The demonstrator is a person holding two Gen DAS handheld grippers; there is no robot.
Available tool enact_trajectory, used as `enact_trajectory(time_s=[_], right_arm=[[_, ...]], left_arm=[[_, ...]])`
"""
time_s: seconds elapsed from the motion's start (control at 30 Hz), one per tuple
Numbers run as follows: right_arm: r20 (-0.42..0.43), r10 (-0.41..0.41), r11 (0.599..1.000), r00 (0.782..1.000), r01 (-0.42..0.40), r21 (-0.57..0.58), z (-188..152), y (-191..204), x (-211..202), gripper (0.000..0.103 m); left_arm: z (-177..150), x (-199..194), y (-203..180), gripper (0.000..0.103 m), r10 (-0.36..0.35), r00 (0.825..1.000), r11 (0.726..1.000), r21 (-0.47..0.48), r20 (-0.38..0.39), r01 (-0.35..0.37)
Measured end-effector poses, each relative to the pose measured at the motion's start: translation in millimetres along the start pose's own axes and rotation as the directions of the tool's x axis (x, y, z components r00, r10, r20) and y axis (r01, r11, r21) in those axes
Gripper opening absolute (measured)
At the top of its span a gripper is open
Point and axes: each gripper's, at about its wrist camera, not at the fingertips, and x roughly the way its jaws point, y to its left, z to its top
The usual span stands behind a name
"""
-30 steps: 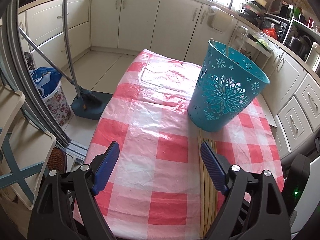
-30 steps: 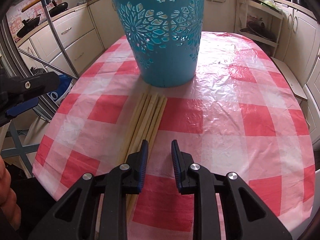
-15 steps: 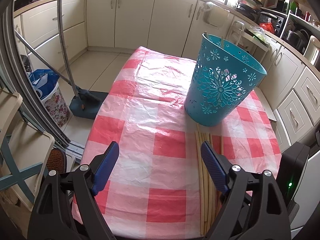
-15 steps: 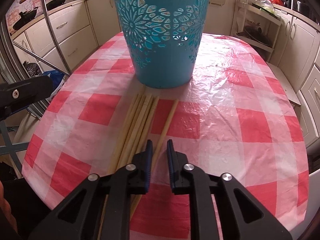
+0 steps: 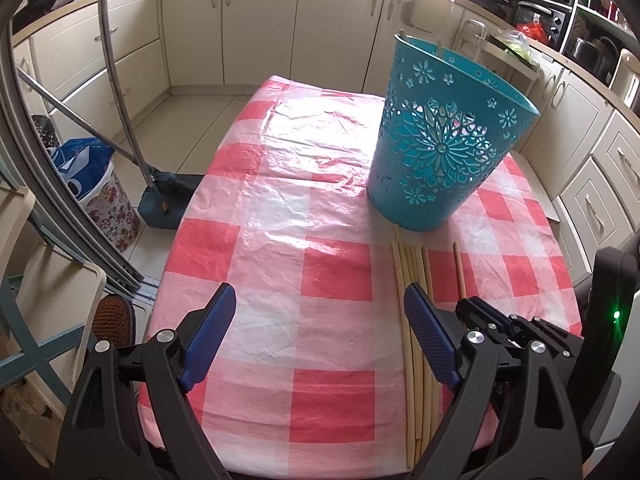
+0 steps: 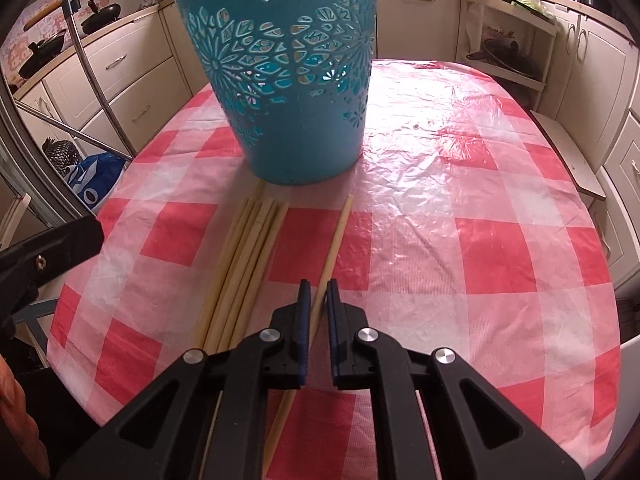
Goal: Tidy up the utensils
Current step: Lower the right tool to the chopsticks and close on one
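Note:
A teal cut-out basket (image 5: 440, 148) (image 6: 296, 100) stands upright on the red-and-white checked tablecloth (image 5: 280, 200). Just in front of it lies a bundle of pale wooden chopsticks (image 5: 408, 264) (image 6: 248, 248). One single chopstick (image 6: 340, 228) (image 5: 459, 268) lies apart to the bundle's right, and my right gripper (image 6: 318, 284) (image 5: 466, 304) is shut on it near its middle. My left gripper (image 5: 320, 300) hovers over the cloth left of the bundle; its jaws are opening, with nothing between them.
A dustpan with a long handle (image 5: 160, 200) and a floral bin holding a blue bag (image 5: 100, 184) stand on the floor to the left. Cream cabinets ring the room. A wire rack (image 6: 512, 40) sits beyond the table's far right.
My right gripper has shut on one chopstick, which now lies separated to the right of the bundle. The left gripper has stayed in place.

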Motion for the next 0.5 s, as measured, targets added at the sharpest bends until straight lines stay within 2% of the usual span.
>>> enact_trajectory(time_s=[0.5], right_arm=[[0.003,-0.009,1.000,1.000,0.009,-0.023,-1.4,2.5,-0.5,0.008]], left_arm=[[-2.0,3.6,-7.5,0.083,-0.001,1.000,1.000,0.023,-0.014,0.001]])
